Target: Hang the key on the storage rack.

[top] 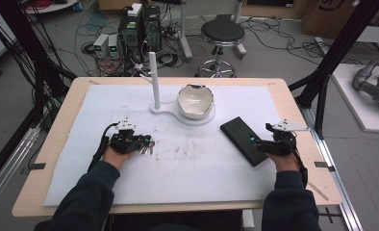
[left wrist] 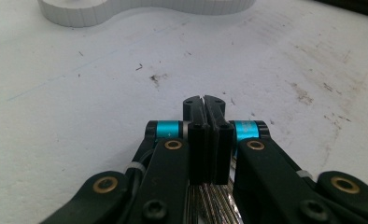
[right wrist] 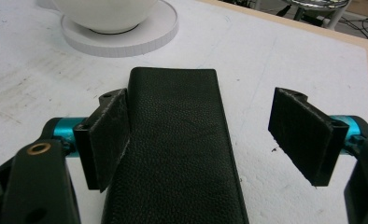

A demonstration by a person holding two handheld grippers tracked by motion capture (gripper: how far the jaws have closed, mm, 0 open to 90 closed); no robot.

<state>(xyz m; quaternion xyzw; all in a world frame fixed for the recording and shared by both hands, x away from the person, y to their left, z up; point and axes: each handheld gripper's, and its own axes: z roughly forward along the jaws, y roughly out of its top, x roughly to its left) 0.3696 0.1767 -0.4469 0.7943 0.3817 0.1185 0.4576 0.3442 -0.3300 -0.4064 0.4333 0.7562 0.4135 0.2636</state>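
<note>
A black, leather-grained rectangular case [right wrist: 173, 144] lies flat on the white foam-covered counter [top: 187, 168], just right of the white ceramic bowl [top: 195, 100] on its round white stand [top: 178, 111]; the right hand-held gripper [right wrist: 210, 135] straddles the case's near end with jaws spread wide, one pad at the case's left edge, the other well clear of its right edge, seemingly lined up for a grip across its width; no squeeze is on yet. Left of the bowl, the left hand-held gripper [left wrist: 204, 105] sits low over the counter with its jaws drawn tight together; beneath it hangs a bunch of silvery metal keys [top: 146, 146], and strands of shiny metal show under the jaws in the left gripper view, though whether the pads actually pinch them cannot be told; the closed tips suggest a thin ring or loop is caught there. A slim white upright post [top: 154, 79] rises from the stand beside the bowl, perhaps a peg for the keys.
</note>
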